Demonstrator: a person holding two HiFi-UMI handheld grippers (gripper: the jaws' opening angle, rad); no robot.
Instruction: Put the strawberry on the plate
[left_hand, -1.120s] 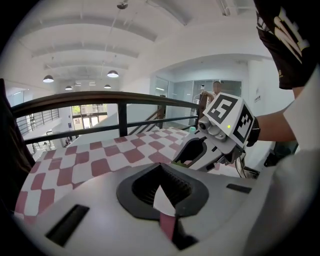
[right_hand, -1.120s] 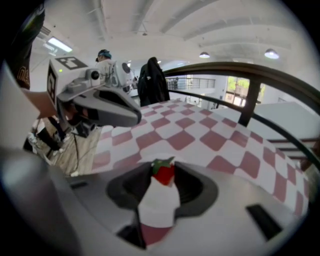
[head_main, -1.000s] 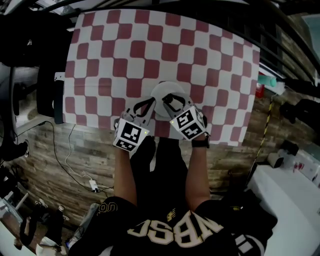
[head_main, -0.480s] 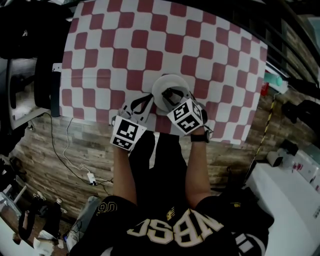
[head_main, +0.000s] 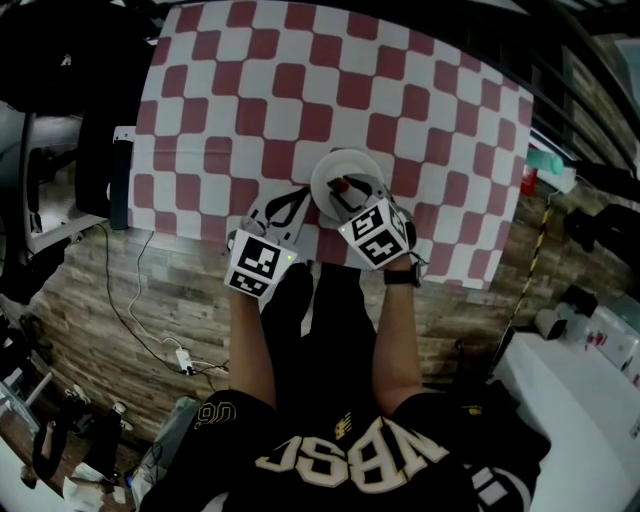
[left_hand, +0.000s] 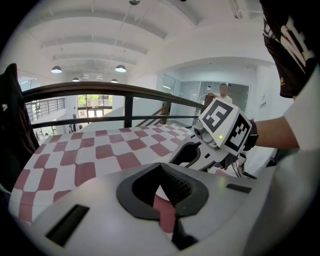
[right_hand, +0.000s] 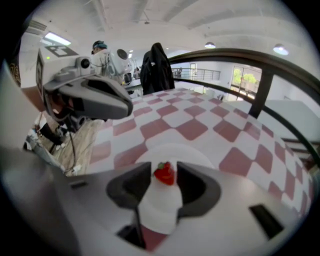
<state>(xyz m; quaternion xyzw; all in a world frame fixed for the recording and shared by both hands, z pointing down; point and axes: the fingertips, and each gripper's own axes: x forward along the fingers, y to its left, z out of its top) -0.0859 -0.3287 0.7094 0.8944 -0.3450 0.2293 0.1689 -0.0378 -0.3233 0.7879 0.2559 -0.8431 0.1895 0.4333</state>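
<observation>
Hovering over the white plate near the checked counter's front edge, the right claw pinches the strawberry between its tips. The left claw sits just beside it, tips together and empty.

The checked cloth looks soft and matt. The white plate is smooth (plastic or china, can't tell). The floor is wood.
</observation>
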